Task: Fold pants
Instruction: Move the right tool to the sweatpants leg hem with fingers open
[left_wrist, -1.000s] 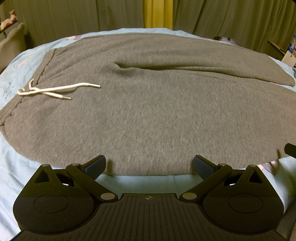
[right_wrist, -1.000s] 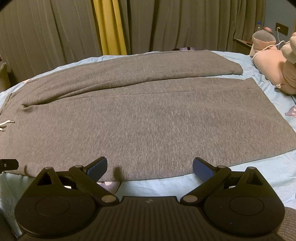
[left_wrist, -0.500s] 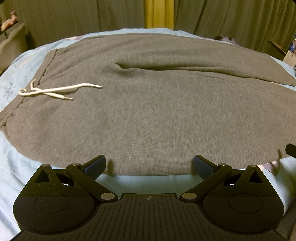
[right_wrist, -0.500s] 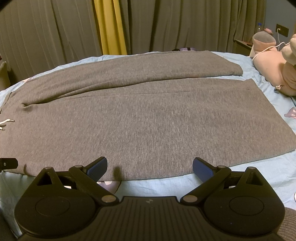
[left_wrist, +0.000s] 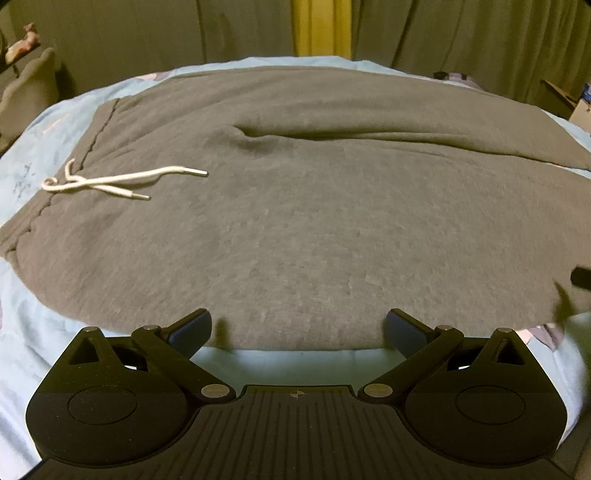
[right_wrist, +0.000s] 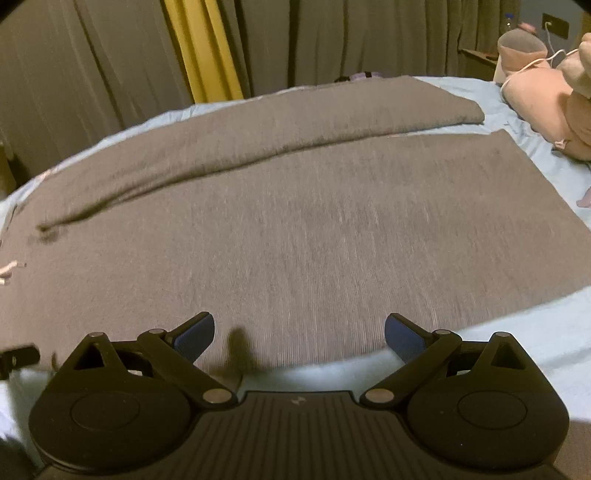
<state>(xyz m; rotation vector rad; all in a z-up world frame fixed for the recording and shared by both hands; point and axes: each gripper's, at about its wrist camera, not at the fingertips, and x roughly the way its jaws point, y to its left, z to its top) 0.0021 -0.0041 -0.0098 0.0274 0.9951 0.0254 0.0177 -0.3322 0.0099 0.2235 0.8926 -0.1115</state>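
Grey sweatpants (left_wrist: 314, 221) lie spread flat on a light blue bed, waistband to the left with a white drawstring (left_wrist: 118, 181). The two legs (right_wrist: 314, 221) run to the right, the far leg partly overlapping the near one. My left gripper (left_wrist: 297, 328) is open and empty at the near edge of the hip area. My right gripper (right_wrist: 299, 332) is open and empty at the near edge of the near leg. Each gripper's tip shows at the edge of the other's view.
The light blue bed sheet (left_wrist: 44, 332) shows around the pants. Dark curtains with a yellow strip (right_wrist: 199, 48) hang behind the bed. Pink plush toys (right_wrist: 546, 96) lie at the far right by the leg cuffs. A padded chair (left_wrist: 26, 92) stands at the far left.
Both grippers have moved slightly forward toward the pants' near edge, the right one more, with motion blur. Both stay open. The pants have not moved.
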